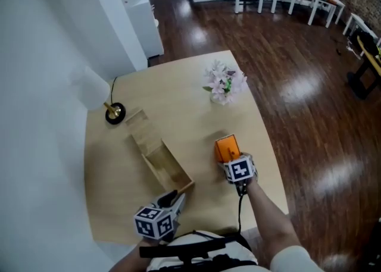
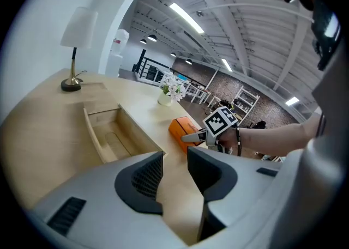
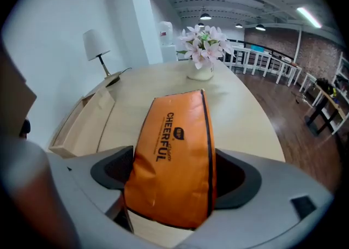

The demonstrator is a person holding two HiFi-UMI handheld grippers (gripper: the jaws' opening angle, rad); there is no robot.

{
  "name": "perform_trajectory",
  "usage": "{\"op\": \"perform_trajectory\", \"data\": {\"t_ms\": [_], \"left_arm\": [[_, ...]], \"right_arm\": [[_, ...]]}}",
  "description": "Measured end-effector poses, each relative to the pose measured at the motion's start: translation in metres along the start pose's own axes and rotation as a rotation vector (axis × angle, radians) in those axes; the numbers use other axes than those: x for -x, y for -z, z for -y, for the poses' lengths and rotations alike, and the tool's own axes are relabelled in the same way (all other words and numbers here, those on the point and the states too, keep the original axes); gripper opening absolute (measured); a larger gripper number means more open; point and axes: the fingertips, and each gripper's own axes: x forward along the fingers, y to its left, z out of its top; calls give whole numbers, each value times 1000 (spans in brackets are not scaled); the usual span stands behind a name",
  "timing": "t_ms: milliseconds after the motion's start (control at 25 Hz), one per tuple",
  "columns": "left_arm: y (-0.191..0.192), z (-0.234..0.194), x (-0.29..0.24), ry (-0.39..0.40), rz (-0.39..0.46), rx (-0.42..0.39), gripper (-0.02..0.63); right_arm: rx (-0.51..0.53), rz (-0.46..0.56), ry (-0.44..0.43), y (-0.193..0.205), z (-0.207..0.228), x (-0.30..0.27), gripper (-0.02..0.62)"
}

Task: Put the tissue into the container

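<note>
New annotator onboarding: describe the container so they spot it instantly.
On the light wooden table, look left of centre, between the brass-based lamp and the left gripper. The container is the long, open-topped wooden box lying diagonally there: the only hollow thing, unlike the orange tissue pack and flower vase to its right.

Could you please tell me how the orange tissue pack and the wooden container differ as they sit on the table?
The tissue pack is bright orange and soft-looking; the container is pale wood with rigid walls. The tissue pack is short and closed; the container is a long open-topped trough. The tissue pack lies between the right gripper's jaws; the container has no jaws around it. Both rest on the table.
</note>
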Motion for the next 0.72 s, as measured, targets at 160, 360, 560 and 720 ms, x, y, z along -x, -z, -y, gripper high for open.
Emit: {"op": "perform_trajectory", "data": {"t_ms": [160,360,560,720], "left_arm": [[4,-3,4,-17,-1,8,129],[-1,-7,16,-28,45,11,127],[-8,-15,27,-32,91,31,127],[-12,-15,35,-27,109,35,127]], "right_arm": [[14,19,21,0,9,2,447],[59,36,33,-2,7,12,394],[26,45,67,-2,17,24,387],[4,56,67,-4,16,37,387]]}}
